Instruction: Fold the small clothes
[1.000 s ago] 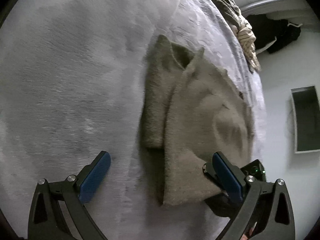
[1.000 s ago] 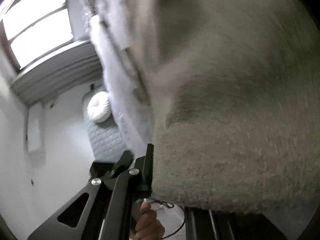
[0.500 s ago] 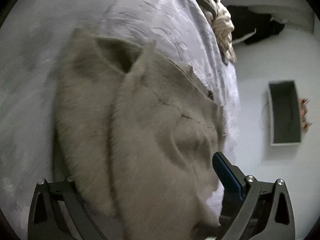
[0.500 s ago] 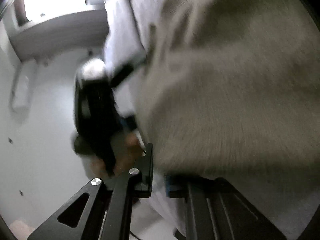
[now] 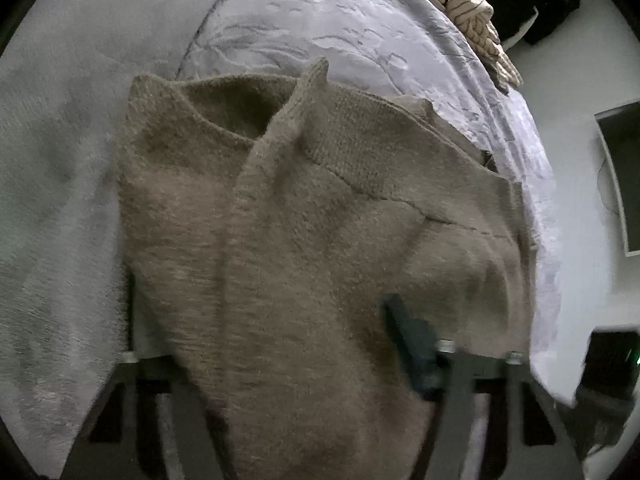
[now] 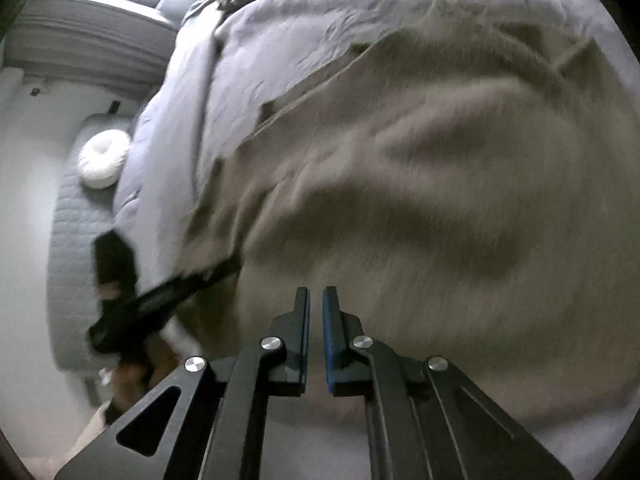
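While your left claw [image 5: 288, 360] has just been closing, the beige knitted sweater [image 5: 320, 220] lies between its fingers on the bed [image 5: 340, 20], draping over the left finger; whether the pads press the knit I cannot tell. Your right claw [image 6: 316, 300] is pressed together with nothing between its fingers, hovering over the sweater's near part, with the left claw off to its left.
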